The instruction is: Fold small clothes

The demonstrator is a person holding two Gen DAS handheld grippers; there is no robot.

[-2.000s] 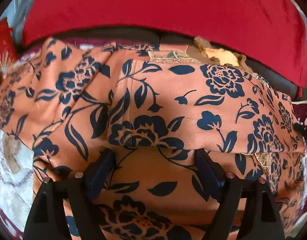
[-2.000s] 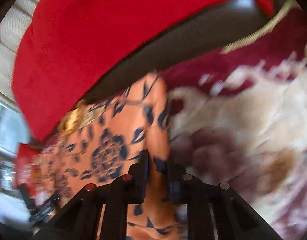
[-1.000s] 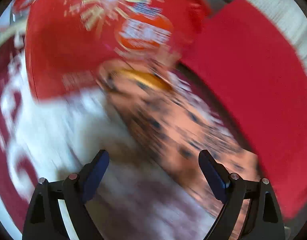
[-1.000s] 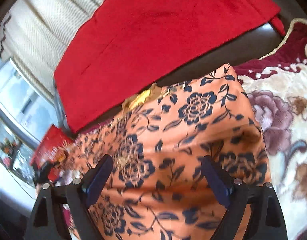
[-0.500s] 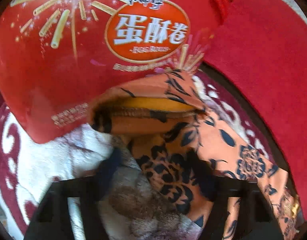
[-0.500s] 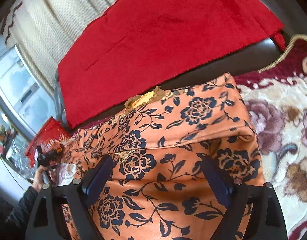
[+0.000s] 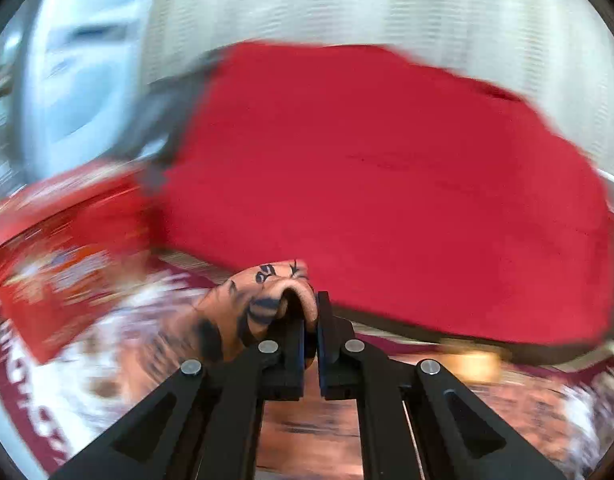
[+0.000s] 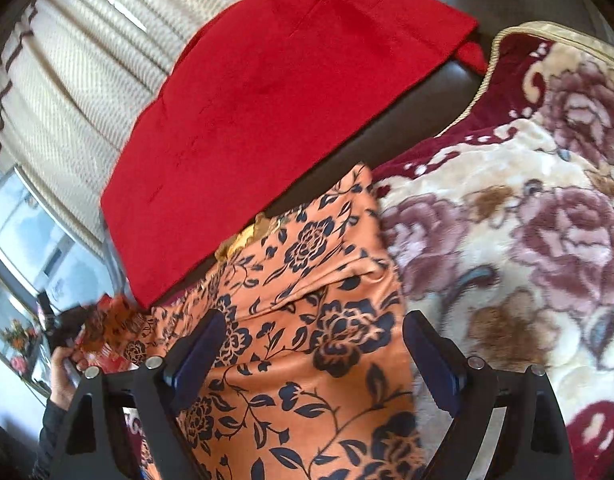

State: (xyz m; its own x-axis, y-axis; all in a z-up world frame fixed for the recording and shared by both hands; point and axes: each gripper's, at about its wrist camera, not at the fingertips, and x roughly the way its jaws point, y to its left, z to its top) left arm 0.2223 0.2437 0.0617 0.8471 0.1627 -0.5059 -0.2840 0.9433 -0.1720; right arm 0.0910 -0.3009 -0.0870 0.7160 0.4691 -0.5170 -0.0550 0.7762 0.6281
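An orange garment with dark blue flowers (image 8: 307,344) lies partly folded on a floral blanket (image 8: 507,240). My right gripper (image 8: 313,354) is open just above it, one finger over each side of the folded cloth. In the blurred left wrist view, my left gripper (image 7: 311,312) is shut on a bunched end of the same orange garment (image 7: 263,300) and holds it up off the blanket. That lifted end and the person's left hand show at the far left of the right wrist view (image 8: 107,332).
A red cushion (image 8: 287,100) leans on the dark sofa back (image 8: 419,100) behind the garment. A red snack box (image 7: 55,264) lies left of the garment. Cream curtains (image 8: 67,60) and a window are beyond.
My left gripper has closed on the garment's left end and swung it up and to the right. My right gripper stays open over the cloth and has shifted slightly right.
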